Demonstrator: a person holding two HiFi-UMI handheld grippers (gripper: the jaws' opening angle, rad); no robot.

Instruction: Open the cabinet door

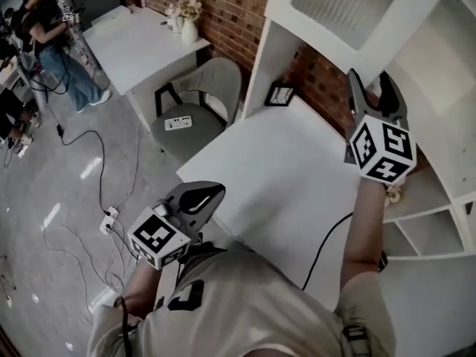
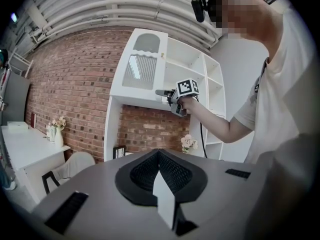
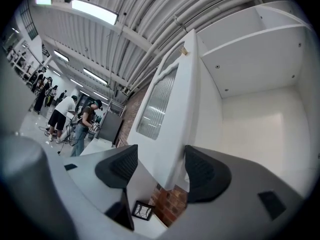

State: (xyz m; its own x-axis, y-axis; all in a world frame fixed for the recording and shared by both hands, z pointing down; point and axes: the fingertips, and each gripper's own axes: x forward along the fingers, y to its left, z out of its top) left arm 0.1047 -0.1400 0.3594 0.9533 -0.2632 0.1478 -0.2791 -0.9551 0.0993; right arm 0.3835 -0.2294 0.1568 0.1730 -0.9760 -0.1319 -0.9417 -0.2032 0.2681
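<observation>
Now white ribbed-pane cabinet door (image 3: 172,129) ajar between spread right gripper (image 3: 160,169); left gripper (image 2: 159,173) closed.

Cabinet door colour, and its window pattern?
White cabinet door, vertically ribbed pane; clearest in right gripper view.

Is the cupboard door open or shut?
Open. The cabinet door is swung out, and the white compartment behind it shows. The right gripper has its jaws apart around the door's edge.
</observation>
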